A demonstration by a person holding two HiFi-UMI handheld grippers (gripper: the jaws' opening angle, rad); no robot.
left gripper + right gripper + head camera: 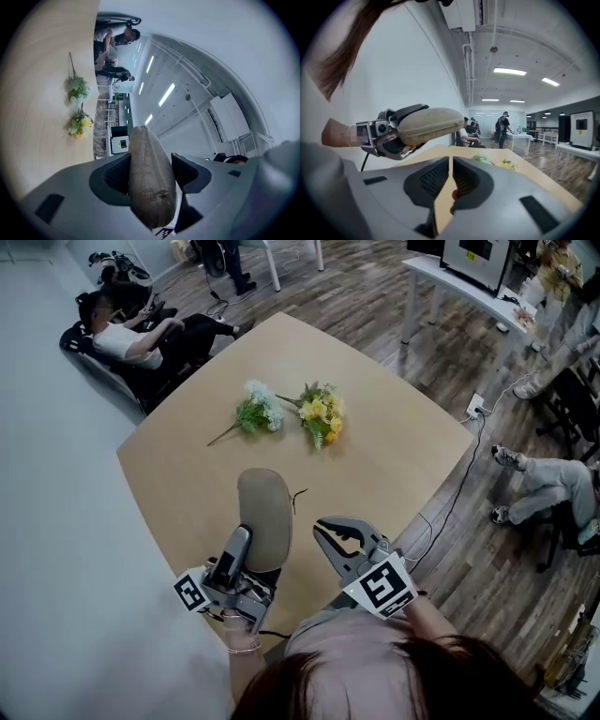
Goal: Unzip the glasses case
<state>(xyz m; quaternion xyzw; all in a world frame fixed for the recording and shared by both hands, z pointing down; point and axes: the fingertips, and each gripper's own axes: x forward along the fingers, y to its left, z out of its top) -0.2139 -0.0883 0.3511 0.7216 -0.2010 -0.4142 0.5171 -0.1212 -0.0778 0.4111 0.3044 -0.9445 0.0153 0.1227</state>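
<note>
A beige, oval fabric glasses case [264,512] is clamped at its near end by the left gripper [242,545], clear of the pale wooden table [394,474] below the case — its zip cannot be made out. Just right of the case, the right gripper [323,529] hangs empty, jaws together. Beyond the case lie a white artificial flower sprig [258,413] and a yellow flower sprig [322,415] — the person's dark hair [375,681] cuts off the foreground

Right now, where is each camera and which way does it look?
Head view: on the person's head, looking down at the table; hair, left gripper, right gripper show.
Left gripper view: on the left gripper, looking past its clamped glasses case.
Right gripper view: on the shut right gripper, looking across the room.
All show flowers.
</note>
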